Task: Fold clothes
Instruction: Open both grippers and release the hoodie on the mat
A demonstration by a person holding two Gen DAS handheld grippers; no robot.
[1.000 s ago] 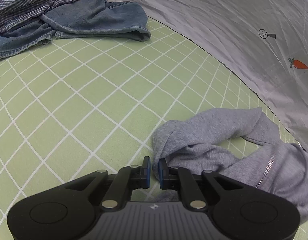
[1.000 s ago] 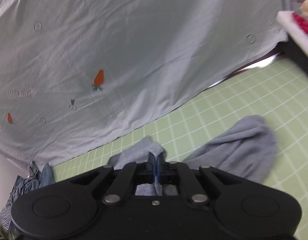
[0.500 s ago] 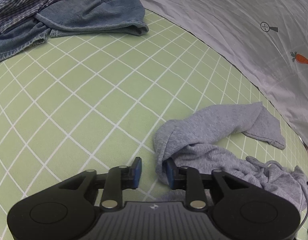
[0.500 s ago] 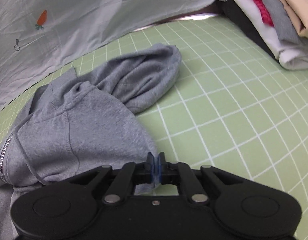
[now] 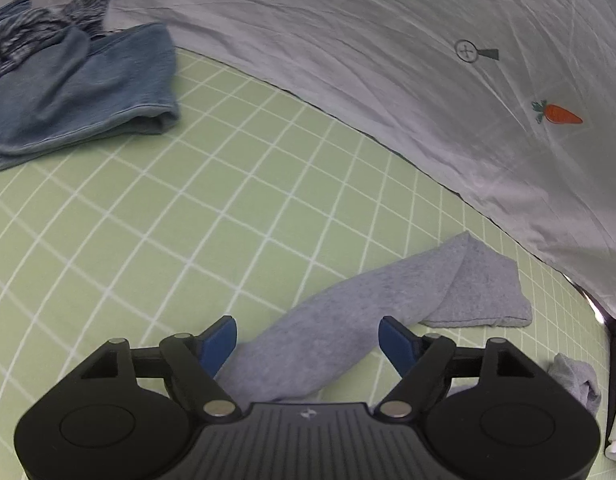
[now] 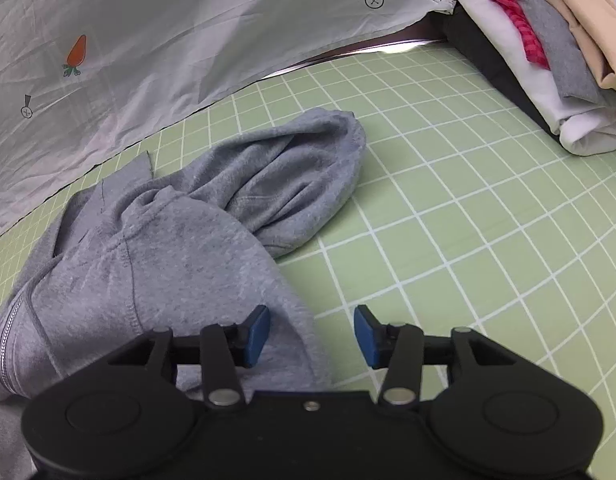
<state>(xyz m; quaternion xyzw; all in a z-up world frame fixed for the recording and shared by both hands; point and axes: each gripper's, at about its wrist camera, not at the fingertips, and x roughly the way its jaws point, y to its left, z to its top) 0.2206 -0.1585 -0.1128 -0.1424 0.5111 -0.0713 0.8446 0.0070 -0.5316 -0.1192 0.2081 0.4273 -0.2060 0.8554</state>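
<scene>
My left gripper (image 5: 308,340) and right gripper (image 6: 312,334) have just been opening, fingers wide, nothing pinched. The grey hoodie (image 6: 179,248) looks soft, floppy, fairly thick; I'd pinch its sleeve (image 5: 388,300) cuff and hem.

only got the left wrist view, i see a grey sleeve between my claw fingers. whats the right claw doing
Observer: The right claw is open; its jaws have just been opening, over the grey hoodie body edge, not pinching it.
Operator: where's the hood
Observer: The hood lies bunched on the green grid mat, beyond the right claw.
Operator: any folded stuff around
Observer: Yes, a stack of folded clothes sits at the mat's far right.
</scene>
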